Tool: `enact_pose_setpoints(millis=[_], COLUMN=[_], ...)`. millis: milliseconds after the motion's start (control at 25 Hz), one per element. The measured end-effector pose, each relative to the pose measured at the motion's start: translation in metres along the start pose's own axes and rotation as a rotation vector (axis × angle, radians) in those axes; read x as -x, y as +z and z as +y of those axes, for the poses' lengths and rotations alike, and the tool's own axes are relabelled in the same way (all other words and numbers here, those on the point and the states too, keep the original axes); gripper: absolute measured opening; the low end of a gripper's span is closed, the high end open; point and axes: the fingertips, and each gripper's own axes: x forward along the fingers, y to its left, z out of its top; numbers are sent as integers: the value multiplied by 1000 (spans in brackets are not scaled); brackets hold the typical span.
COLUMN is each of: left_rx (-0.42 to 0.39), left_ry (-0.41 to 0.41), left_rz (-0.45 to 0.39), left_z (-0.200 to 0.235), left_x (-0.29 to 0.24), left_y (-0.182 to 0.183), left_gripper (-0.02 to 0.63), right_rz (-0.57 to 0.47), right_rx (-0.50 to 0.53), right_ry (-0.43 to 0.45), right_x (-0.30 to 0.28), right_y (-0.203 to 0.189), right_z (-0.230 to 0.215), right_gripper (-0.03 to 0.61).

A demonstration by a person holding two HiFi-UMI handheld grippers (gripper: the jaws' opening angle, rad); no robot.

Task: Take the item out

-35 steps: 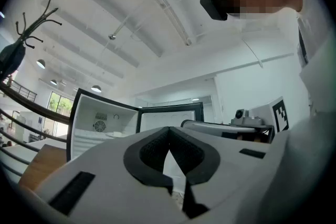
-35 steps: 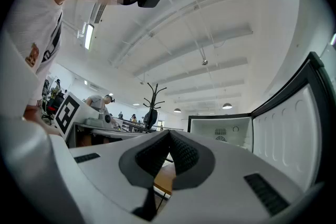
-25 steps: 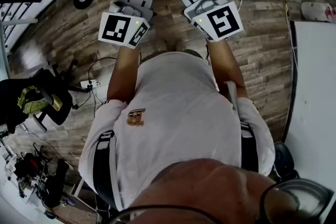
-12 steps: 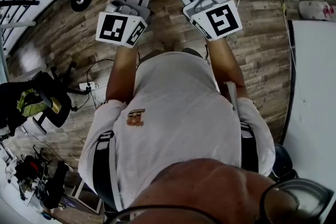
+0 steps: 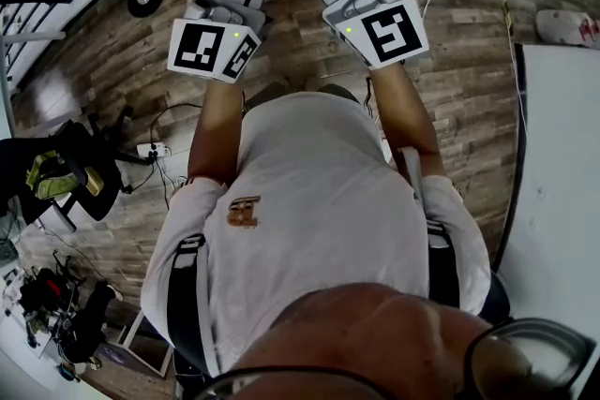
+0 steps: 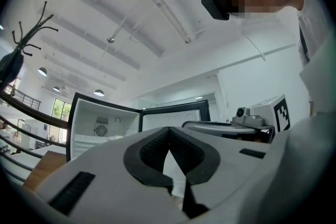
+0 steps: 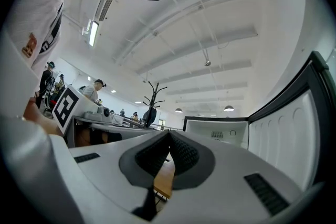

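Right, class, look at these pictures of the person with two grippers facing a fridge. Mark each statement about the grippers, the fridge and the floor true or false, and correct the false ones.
1. The left gripper is shut, with nothing between its fingers. True.
2. The right gripper holds a bottle. False: it is shut on nothing, and only the room shows past its tips.
3. The fridge has its door closed. False: the door stands open and the white inside shows.
4. The floor under the person is wood-look planks. True.
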Motion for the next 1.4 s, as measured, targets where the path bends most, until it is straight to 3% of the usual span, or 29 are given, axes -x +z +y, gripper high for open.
enact_pose_setpoints(millis=[600,1000,1400], left_rx=[-31,-25,-16], left_ry=[34,27,20], left_rz=[13,-5,-16], left_z=[-34,-11,41], left_x=[-13,-28,-73], left_y=[-6,-8,-20], left_gripper=[18,18,18], right_rz=[-36,-27,-18], right_rx=[-3,21,38], right_ry=[26,18,-5], right_x=[34,15,-32], right_y=[7,-1,-25], right_z=[-14,-26,-68], right_gripper=[34,34,34])
